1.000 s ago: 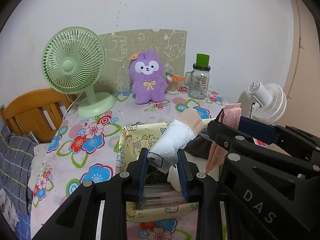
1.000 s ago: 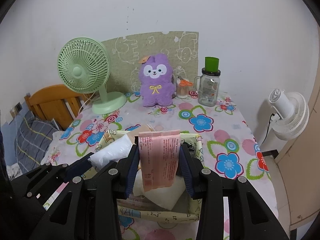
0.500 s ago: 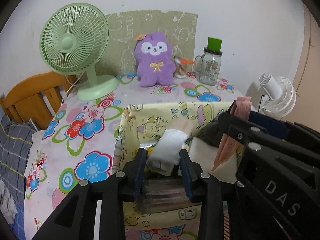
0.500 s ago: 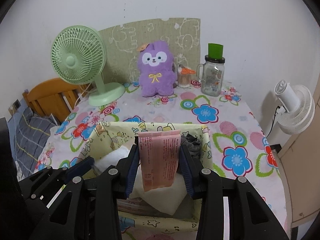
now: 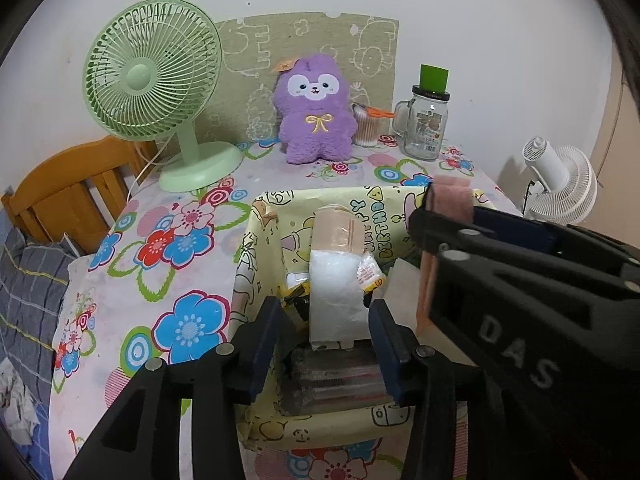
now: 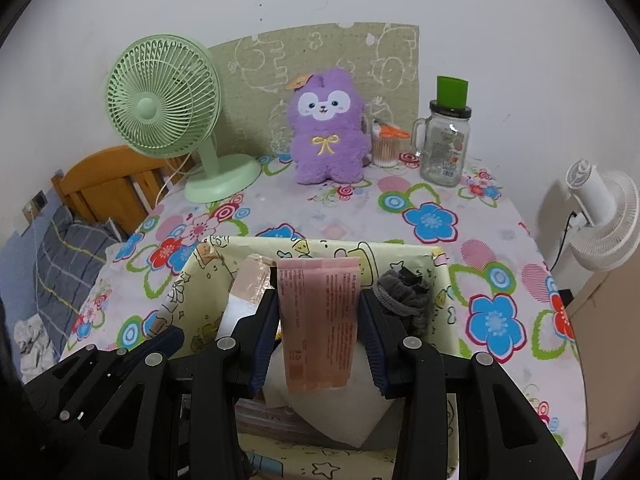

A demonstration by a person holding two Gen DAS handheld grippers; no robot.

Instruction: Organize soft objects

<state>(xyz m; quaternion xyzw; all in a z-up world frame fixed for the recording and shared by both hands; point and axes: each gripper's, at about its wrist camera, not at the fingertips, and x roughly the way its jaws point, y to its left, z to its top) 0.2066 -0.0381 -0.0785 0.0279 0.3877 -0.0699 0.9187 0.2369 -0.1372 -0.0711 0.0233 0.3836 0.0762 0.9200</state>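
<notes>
Left wrist view has my left gripper (image 5: 324, 324) low in the centre of the frame, over the yellow cartoon-print box (image 5: 256, 248) on the flowered worktop (image 5: 160, 264). Its fingers (image 5: 266, 332) have just been opening: the clear bag of white filling (image 5: 334, 288) lies between them inside the box, with a gap on each side, so I read it as let go. Its pink sealed top points toward the far wall of the box. My right gripper (image 5: 430, 216) crosses in from the right edge of that frame.

Right wrist view, centre frame: my right gripper (image 6: 318, 312) has its fingers (image 6: 266, 324) pinching the pink packet (image 6: 318, 320), which hangs upright over the box (image 6: 400, 252), above a white pouch (image 6: 332, 404). A grey fabric bundle (image 6: 400, 292) sits in the box's right part, just right of the packet.

Upper part of both frames: a purple plush toy (image 5: 314, 108) stands at the back of the worktop between a green fan (image 5: 156, 76) on the left and a glass jar (image 5: 426, 120) with a green lid on the right.
</notes>
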